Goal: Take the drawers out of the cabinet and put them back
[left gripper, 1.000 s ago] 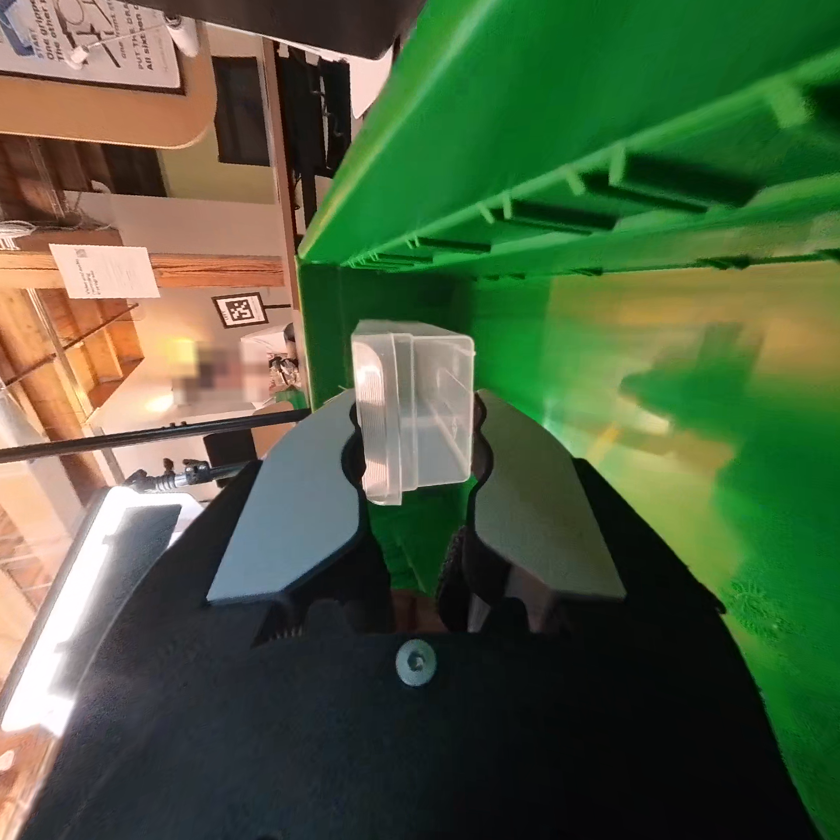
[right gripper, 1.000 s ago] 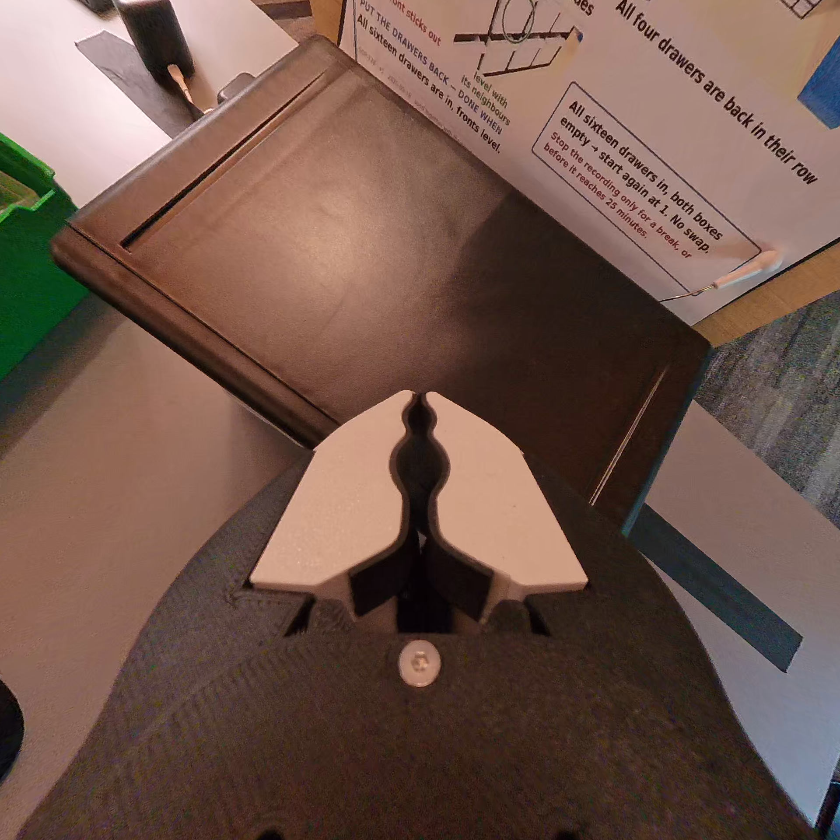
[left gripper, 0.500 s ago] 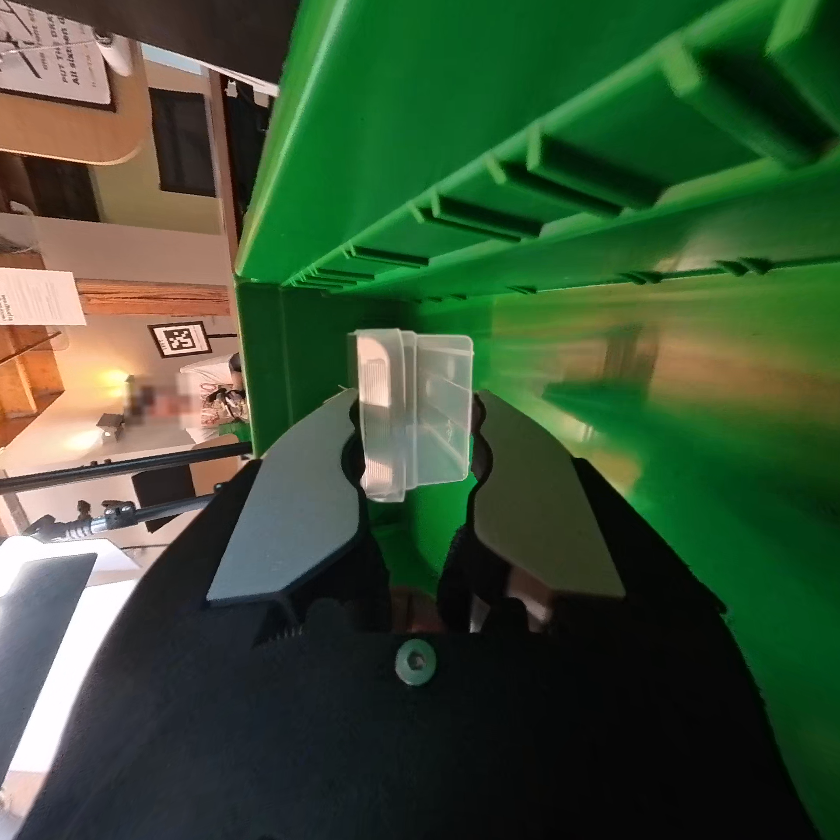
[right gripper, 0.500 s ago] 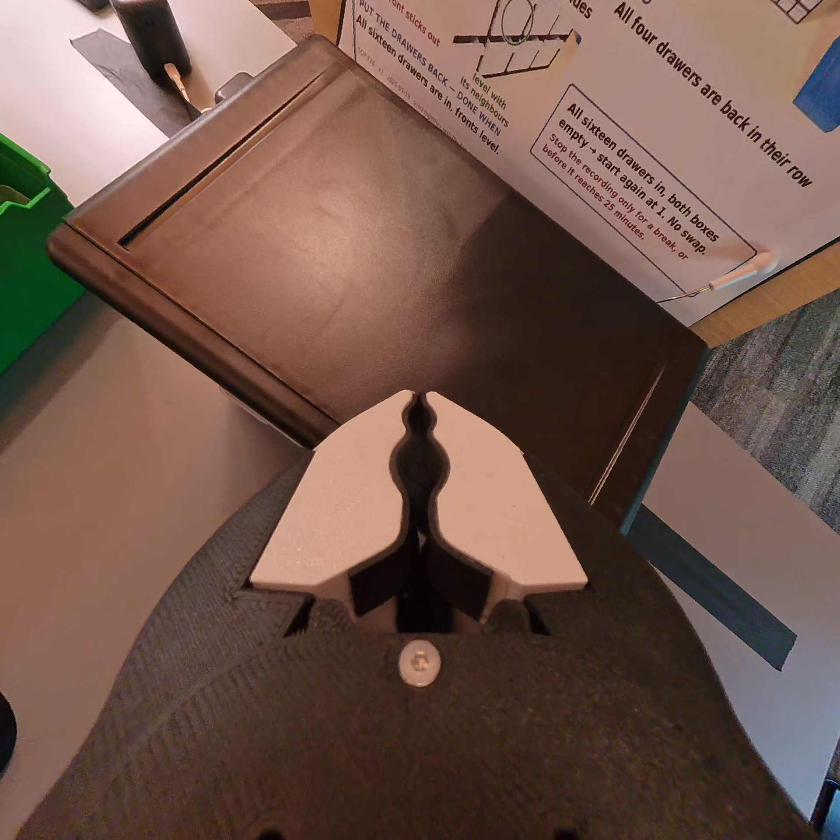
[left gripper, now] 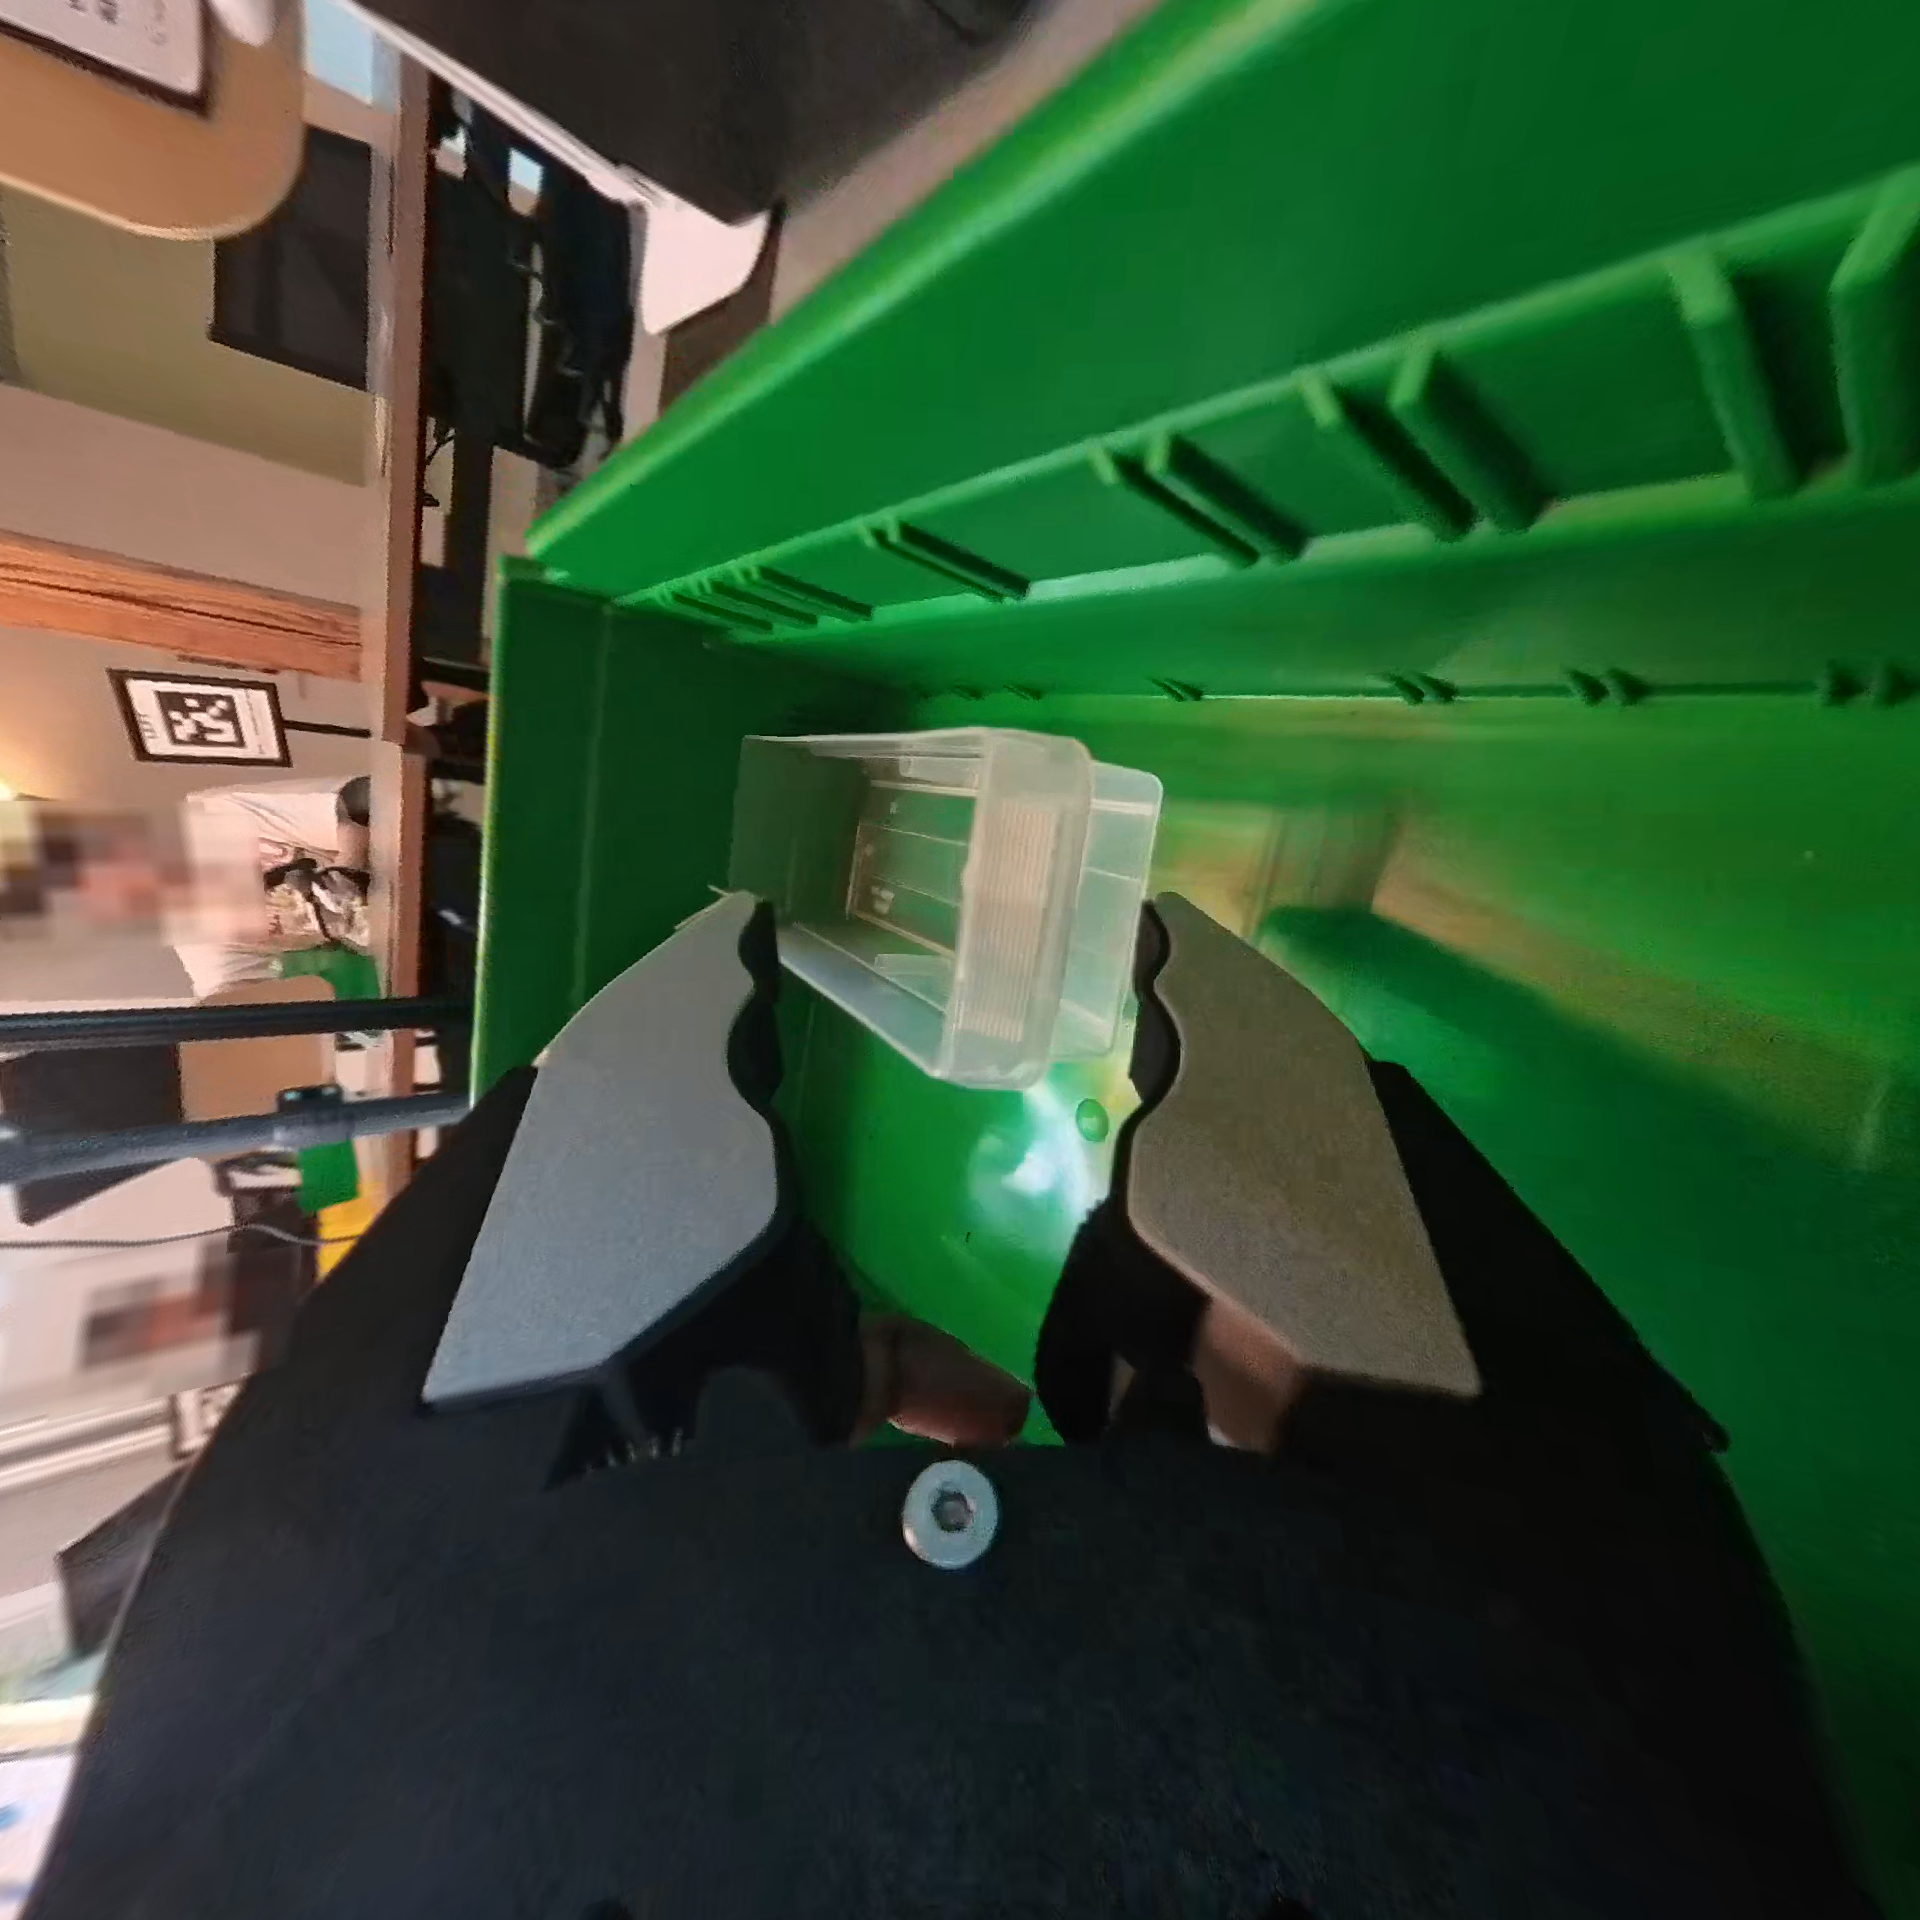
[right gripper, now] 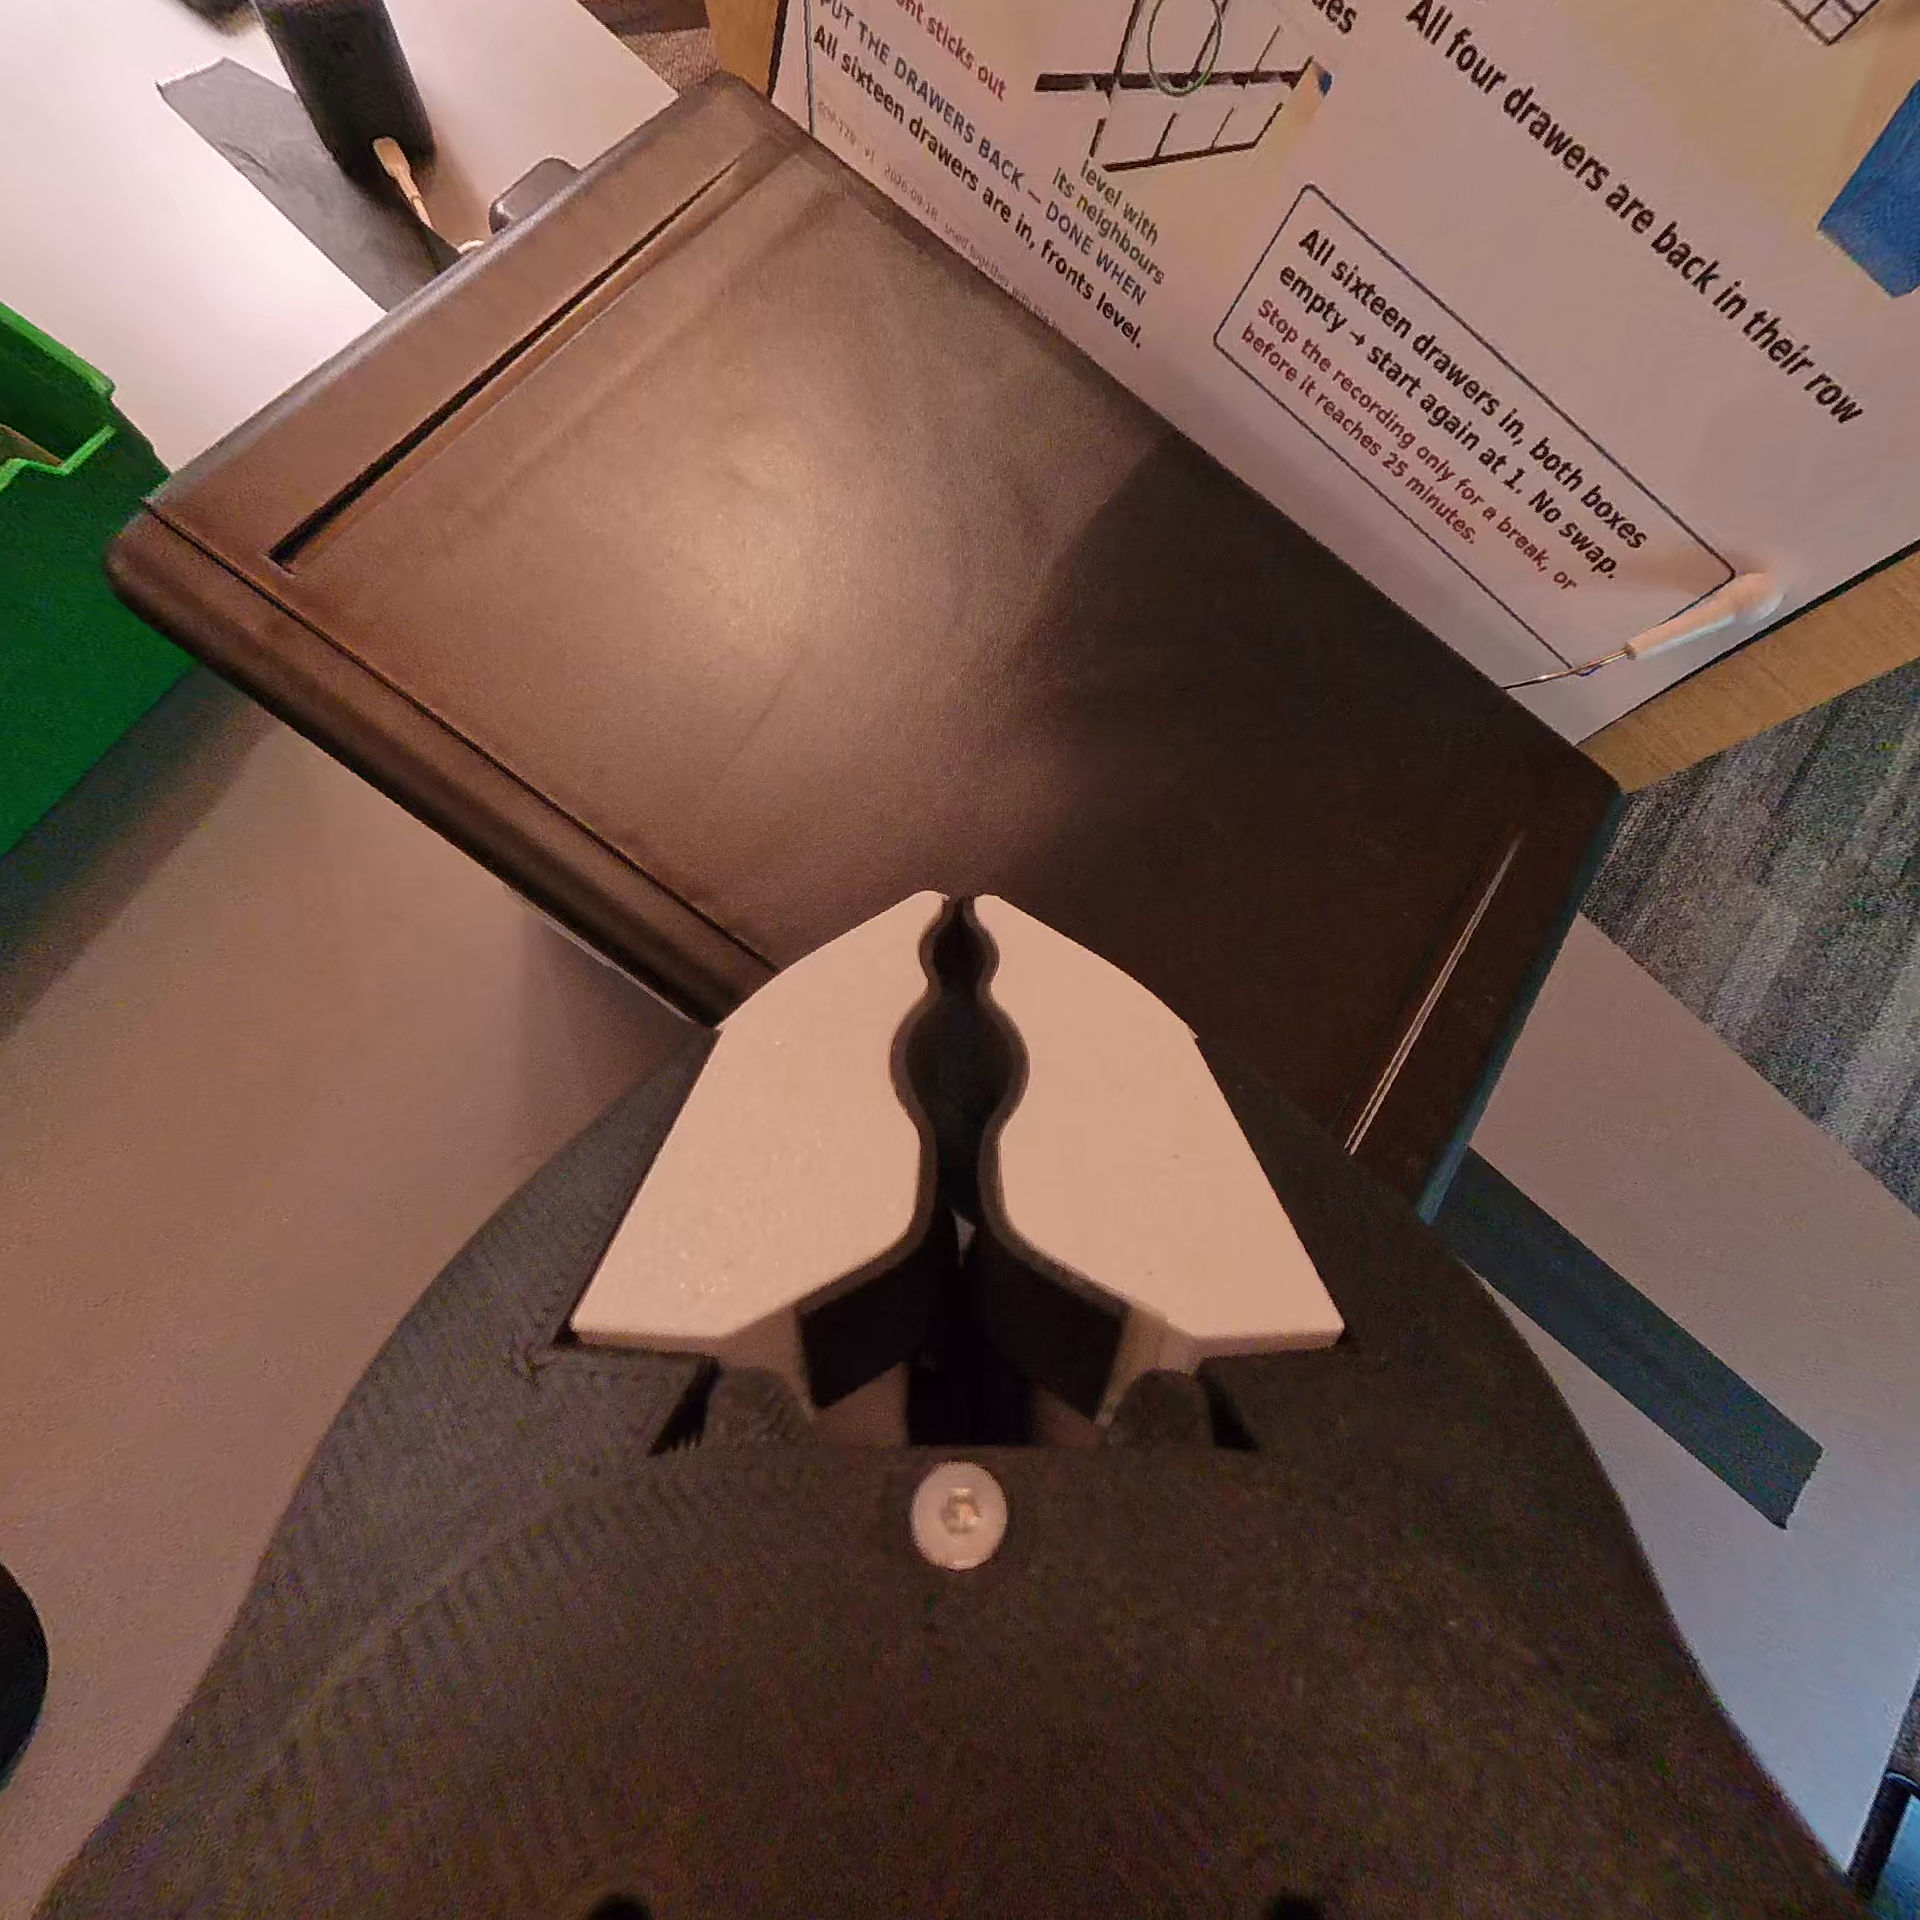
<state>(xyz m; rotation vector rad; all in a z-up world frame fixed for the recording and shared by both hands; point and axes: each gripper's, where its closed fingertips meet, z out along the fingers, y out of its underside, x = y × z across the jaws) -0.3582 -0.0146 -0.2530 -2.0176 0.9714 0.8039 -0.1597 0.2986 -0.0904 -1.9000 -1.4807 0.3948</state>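
A small clear plastic drawer lies tilted inside a green bin, just beyond my left fingertips. My left gripper is open, its jaws spread to either side of the drawer and wider than it. I cannot tell whether the drawer still touches a finger. In the right wrist view, my right gripper is shut and empty. It hovers over the front edge of the flat top of the dark brown cabinet. The cabinet's drawer fronts are hidden from this view.
The green bin's corner shows left of the cabinet on the grey table. A white instruction poster stands behind the cabinet. A black tape strip lies on the table at right. A dark cylinder stands far left.
My left gripper has moved deeper into the green bin and opened its jaws. The clear drawer has turned and tilted out of the grip. The right gripper has barely moved.
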